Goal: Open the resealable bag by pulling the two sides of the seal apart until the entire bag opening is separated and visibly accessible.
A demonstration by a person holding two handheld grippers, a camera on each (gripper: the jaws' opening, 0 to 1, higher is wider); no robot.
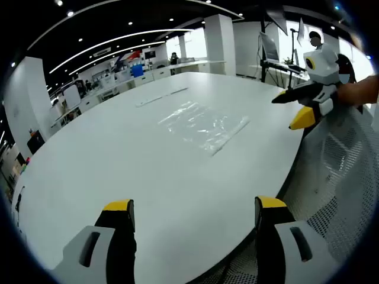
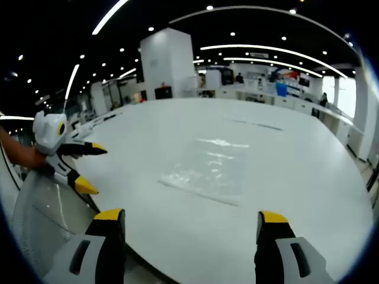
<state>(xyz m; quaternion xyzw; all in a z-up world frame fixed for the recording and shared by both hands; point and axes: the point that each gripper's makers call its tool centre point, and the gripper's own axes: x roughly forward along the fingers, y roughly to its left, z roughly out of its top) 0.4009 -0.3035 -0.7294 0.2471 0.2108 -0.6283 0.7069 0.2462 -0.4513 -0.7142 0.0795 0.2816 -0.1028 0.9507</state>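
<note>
A clear, crinkly plastic bag (image 1: 204, 125) lies flat mid-way across my smooth white rounded surface (image 1: 118, 160). My left gripper (image 1: 195, 207) and right gripper (image 2: 192, 219) hover empty, jaws spread wide, over mesh chairs (image 1: 343, 177).

A big white desk (image 1: 148, 165) is seen in a large office. Long light strips (image 2: 260, 48) are set in the dark ceiling. White pillars (image 2: 167, 62) and bright windows (image 1: 192, 42) are seen behind.

Clear resealable bag (image 1: 203, 126) (image 2: 208, 166) lies flat on the white bench (image 1: 148, 177), looks empty. Seal strip runs along one edge. Nothing touches it.
</note>
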